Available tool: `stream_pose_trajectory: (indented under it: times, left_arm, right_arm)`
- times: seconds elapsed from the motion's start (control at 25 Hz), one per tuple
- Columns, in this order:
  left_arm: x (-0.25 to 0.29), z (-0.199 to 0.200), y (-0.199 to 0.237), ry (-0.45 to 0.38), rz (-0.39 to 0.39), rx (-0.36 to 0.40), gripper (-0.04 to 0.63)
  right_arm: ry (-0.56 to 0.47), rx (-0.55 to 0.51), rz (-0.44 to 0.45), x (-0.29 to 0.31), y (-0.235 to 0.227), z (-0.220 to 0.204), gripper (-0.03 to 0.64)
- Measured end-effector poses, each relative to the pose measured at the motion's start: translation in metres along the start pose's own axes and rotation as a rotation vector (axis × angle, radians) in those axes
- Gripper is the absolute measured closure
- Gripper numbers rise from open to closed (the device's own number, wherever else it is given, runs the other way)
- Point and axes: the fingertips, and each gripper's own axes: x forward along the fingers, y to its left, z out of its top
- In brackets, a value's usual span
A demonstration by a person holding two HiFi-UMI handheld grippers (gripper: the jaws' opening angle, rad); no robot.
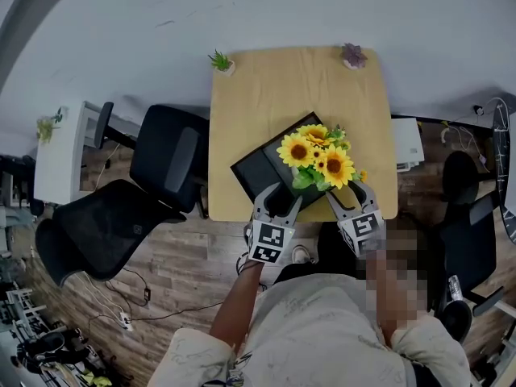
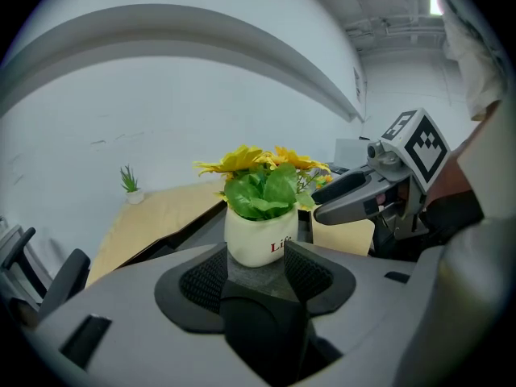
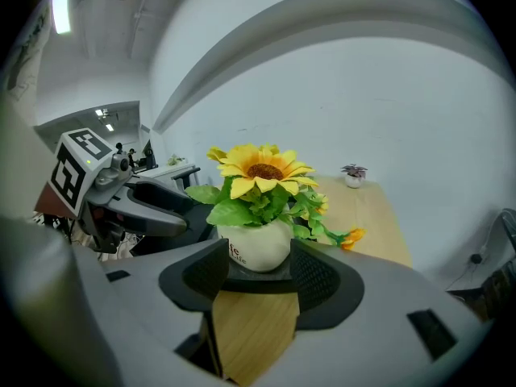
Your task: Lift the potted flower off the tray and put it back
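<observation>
You are working over a light wooden tabletop (image 1: 298, 95) that stands against a pale wall. A small green plant (image 1: 220, 61) sits at its far left corner and a small purplish one (image 1: 353, 55) at its far right corner. A black tray (image 1: 260, 168) lies askew near the near edge. The potted flower (image 1: 316, 158), sunflowers in a white pot, stands on the tray's right part.

Your left gripper (image 1: 282, 197) and right gripper (image 1: 345, 192) both reach in over the near edge, one on either side of the pot. Each has its jaws spread. In both gripper views the pot stands just ahead of the gap, with no pad pressing on it.

Left of the table a black office chair (image 1: 121, 208) stands on the wood-plank floor (image 1: 173, 272), with a white cabinet (image 1: 60, 151) beyond it. Cables (image 1: 121, 309) trail across the planks.
</observation>
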Motion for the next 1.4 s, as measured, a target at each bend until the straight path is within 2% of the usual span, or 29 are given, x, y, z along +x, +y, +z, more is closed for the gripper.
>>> stream_pose_trajectory:
  times: [0.56,0.96,1.16,1.24,1.4]
  left_arm:
    - [0.035,-0.003,0.008,0.059,-0.041,-0.001,0.363]
    - [0.05,0.004,0.007,0.049,-0.112,0.059,0.354]
    - [0.056,0.003,-0.001,0.037,-0.18,0.079,0.354]
    - [0.058,0.004,-0.001,0.037,-0.181,0.096,0.35]
    - [0.061,0.006,0.001,0.025,-0.166,0.081,0.35]
  right_arm:
    - [0.043,-0.023,0.118,0.032,-0.009,-0.004,0.337]
    - [0.059,-0.042,0.183,0.043,-0.01,-0.003,0.331]
    - [0.07,-0.051,0.223,0.046,-0.007,-0.004,0.331]
    - [0.075,-0.068,0.226,0.048,-0.005,-0.004,0.331]
    - [0.07,-0.073,0.21,0.051,-0.007,-0.002,0.331]
